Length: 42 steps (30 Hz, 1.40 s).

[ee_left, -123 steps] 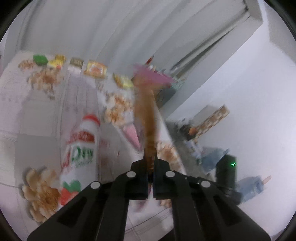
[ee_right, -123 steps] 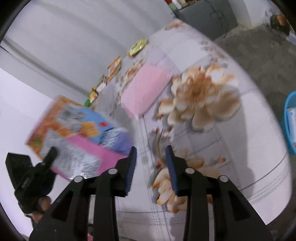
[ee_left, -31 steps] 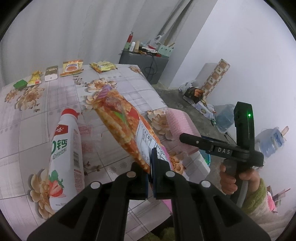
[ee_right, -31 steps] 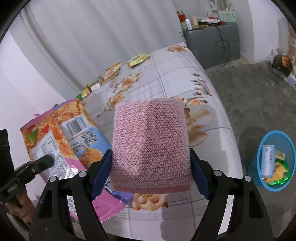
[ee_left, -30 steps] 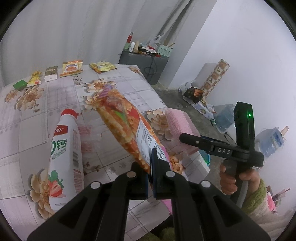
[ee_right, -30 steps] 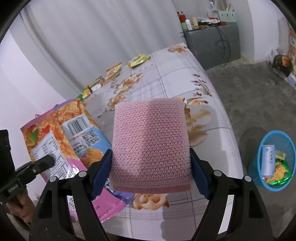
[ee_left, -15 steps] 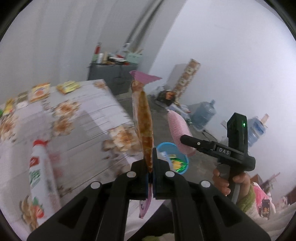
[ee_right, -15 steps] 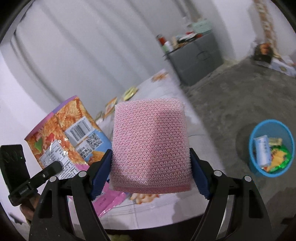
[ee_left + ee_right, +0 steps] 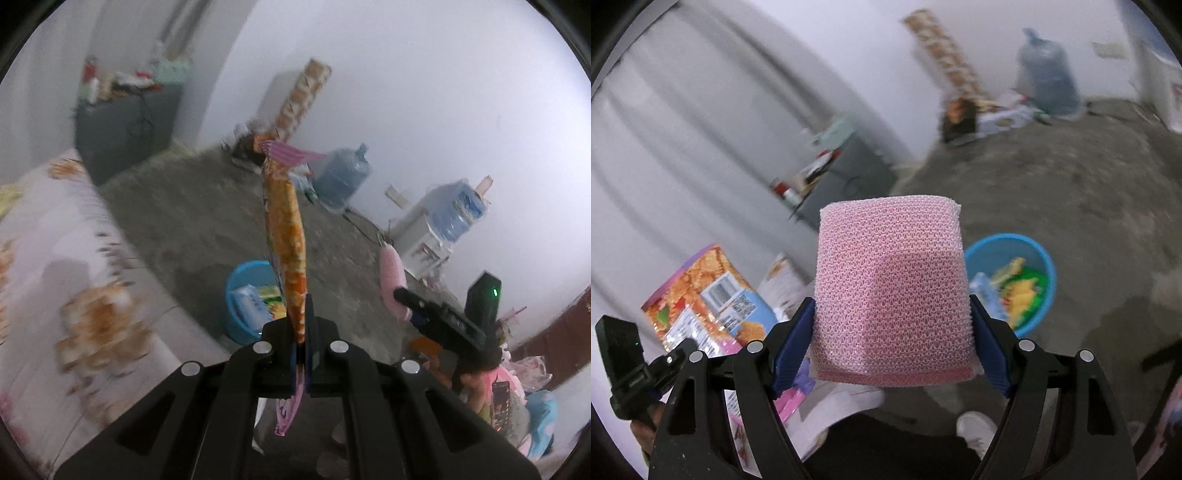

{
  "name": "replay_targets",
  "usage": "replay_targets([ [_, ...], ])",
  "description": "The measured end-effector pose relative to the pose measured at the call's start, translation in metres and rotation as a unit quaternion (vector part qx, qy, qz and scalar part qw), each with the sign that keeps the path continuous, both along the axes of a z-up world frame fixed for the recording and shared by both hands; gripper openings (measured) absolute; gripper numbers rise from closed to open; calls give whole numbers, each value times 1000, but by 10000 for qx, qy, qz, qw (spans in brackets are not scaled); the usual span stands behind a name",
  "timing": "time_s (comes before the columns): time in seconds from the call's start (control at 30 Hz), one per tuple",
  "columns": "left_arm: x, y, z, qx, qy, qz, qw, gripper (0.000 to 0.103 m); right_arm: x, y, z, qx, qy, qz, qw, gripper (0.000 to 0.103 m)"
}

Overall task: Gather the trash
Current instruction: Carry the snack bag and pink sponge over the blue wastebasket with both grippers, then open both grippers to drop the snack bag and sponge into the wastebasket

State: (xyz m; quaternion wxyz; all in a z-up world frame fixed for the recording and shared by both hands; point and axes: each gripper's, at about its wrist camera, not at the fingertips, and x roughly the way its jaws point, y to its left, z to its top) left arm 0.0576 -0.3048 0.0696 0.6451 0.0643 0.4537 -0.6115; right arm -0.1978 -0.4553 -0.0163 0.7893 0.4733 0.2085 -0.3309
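Left wrist view: bench (image 9: 44,236) at left; blue bin (image 9: 236,295) on the floor already holds trash. My left tool (image 9: 301,332) pinches the snack bag (image 9: 286,236) above it. My right tool (image 9: 892,336) clamps the pink mesh pad (image 9: 892,295). Both drops remain.

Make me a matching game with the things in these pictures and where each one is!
Things:
1. orange and pink snack bag
2. pink mesh foam pad
3. round blue plastic basket
4. big blue water jug

Places:
A. on the floor, holding wrappers
B. in the right tool
C. by the far wall
D. in the left tool

Pairs: 1-D, 2-B, 3-A, 4-C
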Motion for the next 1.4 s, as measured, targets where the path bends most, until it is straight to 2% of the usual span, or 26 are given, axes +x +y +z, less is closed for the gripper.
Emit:
replay_targets([
  [0.13, -6, -72, -33, 389, 560, -157, 9976, 2, -19, -9, -20, 233, 23, -254, 9994, 75],
  [0.27, -13, -147, -82, 880, 1116, -258, 9895, 2, -28, -22, -36, 452, 80, -424, 9980, 75],
  [0.33, -13, -176, -105, 1060, 1262, -251, 9860, 2, -36, -29, -45, 573, 99, -505, 9970, 75],
  [0.4, -15, -207, -135, 1321, 1465, -270, 9800, 2, -39, -32, -51, 660, 132, -550, 9962, 75],
  [0.47, -15, -238, -172, 1619, 1814, -272, 9696, 2, -44, -34, -57, 748, 154, -592, 9953, 75],
  [0.57, -12, -267, -217, 1864, 2223, -130, 9569, 2, -50, -36, -66, 871, 193, -641, 9939, 75],
  [0.67, -15, -288, -257, 2090, 2420, -52, 9475, 2, -54, -40, -74, 972, 217, -668, 9928, 75],
  [0.73, -15, -299, -280, 2284, 2400, 7, 9435, 3, -55, -42, -80, 1032, 258, -655, 9922, 75],
  [0.8, -15, -305, -303, 2483, 2323, 80, 9404, 7, -55, -43, -86, 1104, 300, -667, 9912, 75],
  [0.87, -17, -310, -318, 2704, 2215, 105, 9369, 26, -54, -43, -92, 1171, 313, -635, 9906, 75],
  [0.9, -16, -311, -325, 2853, 2103, 164, 9349, 31, -53, -44, -96, 1208, 334, -612, 9902, 75],
  [0.97, -11, -309, -329, 2929, 1973, 300, 9351, 53, -50, -45, -102, 1259, 351, -582, 9897, 75],
  [1.07, -2, -306, -329, 2885, 1922, 417, 9371, 63, -43, -47, -112, 1376, 360, -532, 9884, 75],
  [1.27, 15, -294, -307, 2855, 1691, 584, 9415, 78, -15, -64, -125, 1481, 301, -356, 9879, 75],
  [1.4, 23, -286, -286, 2702, 1632, 628, 9468, 80, 18, -88, -136, 1459, 485, -134, 9880, 75],
])
